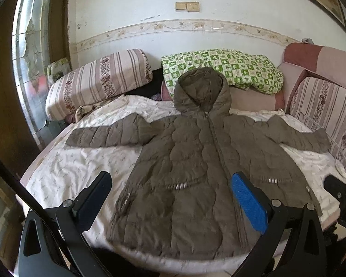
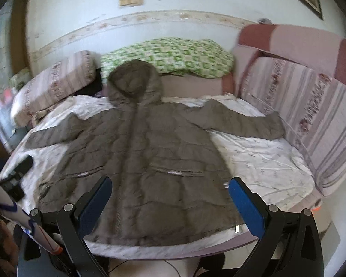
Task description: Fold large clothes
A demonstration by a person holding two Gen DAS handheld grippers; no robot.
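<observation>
The coat (image 1: 196,173) lies flat and face up on the bed (image 1: 80,168), zipped shut, with its hood at the far end and one sleeve out to each side. No fold is made yet (all the folding is left to do). There is one coat, with two sleeves. The left tongs (image 1: 170,198) and right tongs (image 2: 170,198) are both wide open and hold nothing, near the hem.
</observation>
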